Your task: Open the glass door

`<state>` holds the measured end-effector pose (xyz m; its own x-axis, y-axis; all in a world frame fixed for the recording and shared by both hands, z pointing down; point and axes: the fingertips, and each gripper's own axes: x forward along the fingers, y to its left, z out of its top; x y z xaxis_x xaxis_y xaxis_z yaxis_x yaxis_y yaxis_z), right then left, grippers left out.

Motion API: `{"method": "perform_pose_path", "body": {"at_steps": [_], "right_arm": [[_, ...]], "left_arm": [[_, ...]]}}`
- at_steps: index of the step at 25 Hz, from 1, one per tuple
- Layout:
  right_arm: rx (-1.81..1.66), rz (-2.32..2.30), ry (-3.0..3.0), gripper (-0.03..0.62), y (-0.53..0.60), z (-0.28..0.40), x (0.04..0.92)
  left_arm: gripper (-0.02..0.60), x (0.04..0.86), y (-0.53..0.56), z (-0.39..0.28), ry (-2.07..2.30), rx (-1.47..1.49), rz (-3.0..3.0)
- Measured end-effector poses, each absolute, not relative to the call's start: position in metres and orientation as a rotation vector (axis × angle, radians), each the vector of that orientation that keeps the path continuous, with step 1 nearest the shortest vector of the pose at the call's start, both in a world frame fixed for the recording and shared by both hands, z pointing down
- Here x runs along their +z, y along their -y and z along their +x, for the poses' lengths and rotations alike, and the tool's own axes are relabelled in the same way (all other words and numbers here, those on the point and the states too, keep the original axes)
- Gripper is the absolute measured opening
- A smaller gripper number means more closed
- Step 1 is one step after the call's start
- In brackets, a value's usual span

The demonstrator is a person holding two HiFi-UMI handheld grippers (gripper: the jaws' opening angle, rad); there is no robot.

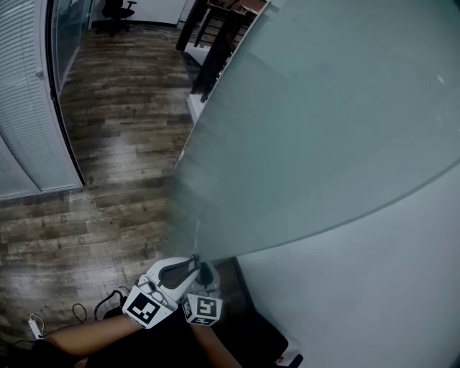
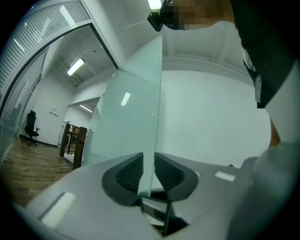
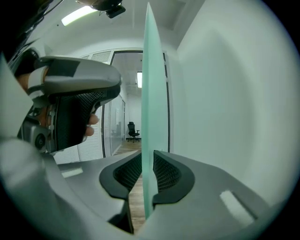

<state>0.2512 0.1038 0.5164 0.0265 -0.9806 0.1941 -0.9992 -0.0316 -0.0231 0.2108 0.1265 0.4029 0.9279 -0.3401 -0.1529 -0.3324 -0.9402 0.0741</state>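
Nearest the camera: left hand-held gripper [image 1: 188, 264] and right hand-held gripper [image 1: 208, 272], side by side at the bottom of the head view, marker cubes facing up.

Left hand-held gripper:
- Narrowed to the thickness of the pane.
- Presses one ribbed pad on each face of the glass door [image 1: 323, 129] at its free edge.
- Holds nothing else between the jaws.

Right hand-held gripper:
- Likewise closed down onto the pane, pads against both faces.
- Sits just beside the left one on the same edge.
- Shows, in its own view, the left hand-held gripper close at the left, wrapped by a hand.

Glass door:
- Frosted, pale green.
- Stands beside the white wall [image 1: 374, 287], free edge toward the grippers.
- Fills most of the head view, above the wood floor [image 1: 122, 144].

Surroundings:
- Slatted blinds [image 1: 25, 93] along the left.
- Black office chair [image 1: 115, 13] at the far end of the floor.
- Dark table legs [image 1: 215, 43] near the top.
- Cables [image 1: 93, 310] on the floor, near the left forearm.
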Motion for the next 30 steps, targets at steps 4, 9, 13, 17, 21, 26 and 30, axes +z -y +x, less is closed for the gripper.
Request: {"method": "perform_pose_path", "body": {"at_steps": [4,9,13,17,21,26,30], "right_arm": [[0.244,2.149,2.128,0.072,-0.109,0.270,0.513],[0.228,2.194,2.086,0.063,-0.119,0.298,0.517],[0.221,2.198,2.083,0.060,-0.124,0.320,0.518],[0.203,2.203,2.078,0.055,-0.129,0.340,0.517],[0.182,2.198,2.068,0.054,-0.132,0.365,0.518],[0.177,2.215,2.049,0.051,-0.139,0.396,0.517],[0.185,2.235,2.061,0.049,-0.138,0.425,0.520]], "left_arm": [[0.020,0.418,-0.137,0.199,0.472,-0.274,2.964],[0.000,0.457,-0.143,0.203,0.502,-0.099,2.919],[0.000,0.476,-0.152,0.218,0.482,-0.034,2.876],[0.000,0.476,-0.153,0.233,0.483,-0.041,2.875],[0.000,0.472,-0.149,0.252,0.511,-0.045,2.892],[0.000,0.471,-0.146,0.273,0.538,-0.054,2.886],[0.000,0.469,-0.144,0.294,0.521,-0.101,2.882]]}}
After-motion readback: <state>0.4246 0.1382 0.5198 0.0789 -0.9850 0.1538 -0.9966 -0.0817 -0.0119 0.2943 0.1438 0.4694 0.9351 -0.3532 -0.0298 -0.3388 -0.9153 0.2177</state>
